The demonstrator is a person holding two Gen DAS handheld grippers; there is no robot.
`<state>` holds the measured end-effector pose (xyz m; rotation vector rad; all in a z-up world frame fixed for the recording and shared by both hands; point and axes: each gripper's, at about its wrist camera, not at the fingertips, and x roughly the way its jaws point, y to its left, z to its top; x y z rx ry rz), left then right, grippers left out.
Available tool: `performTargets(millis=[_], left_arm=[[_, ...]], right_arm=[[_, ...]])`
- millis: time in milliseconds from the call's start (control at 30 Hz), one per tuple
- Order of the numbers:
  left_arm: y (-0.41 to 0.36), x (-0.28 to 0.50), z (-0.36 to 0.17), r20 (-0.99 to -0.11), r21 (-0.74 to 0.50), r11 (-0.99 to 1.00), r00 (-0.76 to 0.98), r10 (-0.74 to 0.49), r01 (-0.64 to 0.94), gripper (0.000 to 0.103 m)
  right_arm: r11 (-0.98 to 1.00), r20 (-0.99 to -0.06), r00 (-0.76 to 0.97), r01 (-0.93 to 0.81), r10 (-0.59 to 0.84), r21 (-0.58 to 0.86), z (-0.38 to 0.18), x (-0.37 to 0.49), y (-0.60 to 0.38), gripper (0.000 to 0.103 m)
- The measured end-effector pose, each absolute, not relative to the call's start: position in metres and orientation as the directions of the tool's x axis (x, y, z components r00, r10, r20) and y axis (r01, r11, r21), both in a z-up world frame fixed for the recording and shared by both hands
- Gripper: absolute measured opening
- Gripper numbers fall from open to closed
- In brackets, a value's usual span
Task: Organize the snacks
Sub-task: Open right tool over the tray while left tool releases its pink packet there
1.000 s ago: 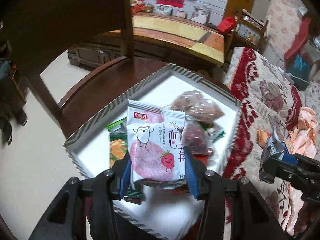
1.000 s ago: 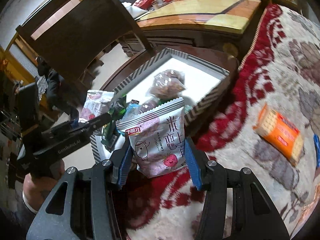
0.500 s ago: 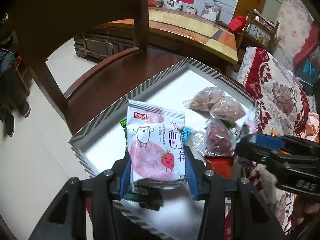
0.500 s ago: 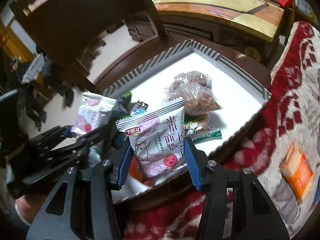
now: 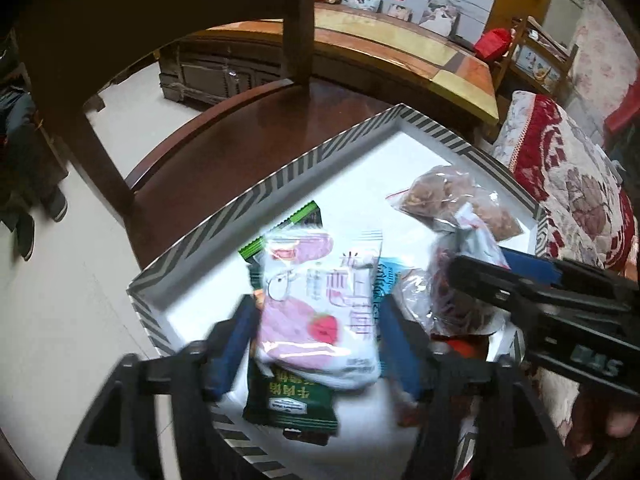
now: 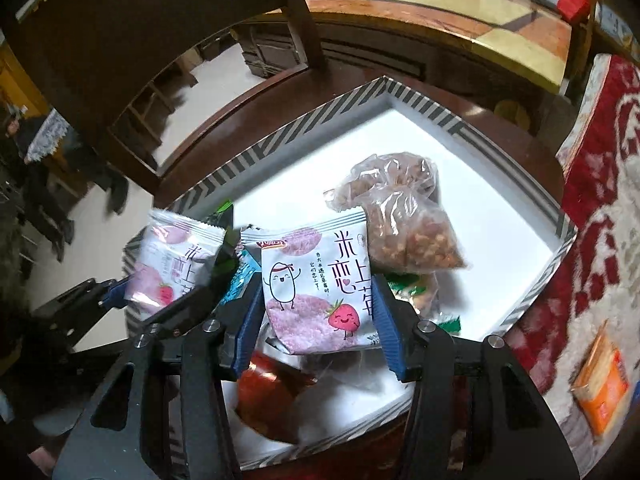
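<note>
A white box with a striped rim sits on a dark wooden chair seat and holds several snacks. My left gripper has opened; a pink-and-white strawberry rice-cracker packet lies loose between its fingers, blurred, over a dark green packet. My right gripper is shut on a second strawberry rice-cracker packet above the box. The left gripper's packet also shows in the right wrist view. Clear bags of nuts lie in the box.
A red-and-cream patterned sofa cover lies right of the box, with an orange biscuit pack on it. The chair's back rises at the left. A wooden low table stands behind. The right gripper's body crosses the left view.
My left gripper's fingers have spread and its packet has tipped down into the box. My right gripper has moved from over the sofa to above the box, still holding its packet.
</note>
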<state>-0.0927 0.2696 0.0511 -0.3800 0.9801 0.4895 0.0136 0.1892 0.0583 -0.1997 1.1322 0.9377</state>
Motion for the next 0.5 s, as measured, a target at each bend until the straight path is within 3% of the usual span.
performTargets(millis=[133,500], left_arm=[[0.269,-0.097,0.055,-0.851,-0.073,0.82,0.464,0.246,-0.567,0.081],[0.243,-0.105,0.08,-0.817,-0.037,0.84,0.501,0.286,-0.541,0.085]], right_arm=[[0.601,-0.789,0.088,-0.7,0.609,0.386,0.067,0.011,0.169,0.055],[0.621,-0.733,0.109,-0.622,0.672,0.477,0.081,-0.007,0.107,0.057]])
